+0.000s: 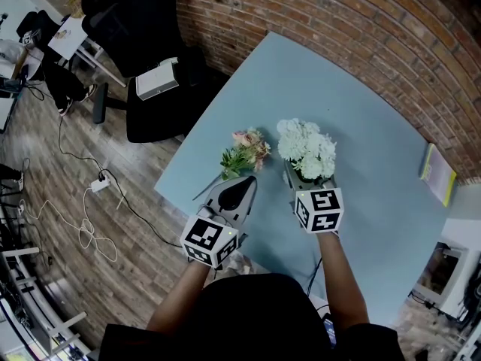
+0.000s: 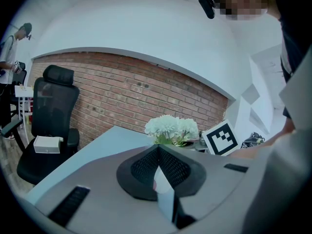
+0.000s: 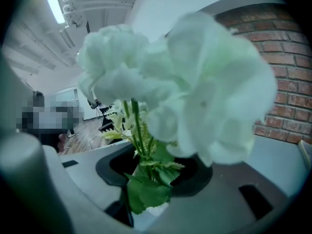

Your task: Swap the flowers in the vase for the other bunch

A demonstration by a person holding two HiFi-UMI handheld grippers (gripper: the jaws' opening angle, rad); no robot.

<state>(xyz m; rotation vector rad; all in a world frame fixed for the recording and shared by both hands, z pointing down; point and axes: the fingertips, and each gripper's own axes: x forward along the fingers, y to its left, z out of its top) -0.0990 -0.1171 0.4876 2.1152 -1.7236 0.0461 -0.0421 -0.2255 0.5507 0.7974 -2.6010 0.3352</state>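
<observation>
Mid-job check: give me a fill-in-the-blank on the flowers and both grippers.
The right gripper has the ___ flowers between its jaws.
The ___ bunch lies on the table by the left gripper.
The left gripper's jaws are ___.
Behind the table stands a ___ wall.
Missing: white; pink; shut; brick.

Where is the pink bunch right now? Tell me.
In the head view, the pink bunch lies on the blue table, just left of the white flowers and directly ahead of the left gripper.

Closed left gripper [image 2: 159, 155], white flowers [image 2: 171, 128] beyond, brick wall [image 2: 122, 96] behind.
</observation>
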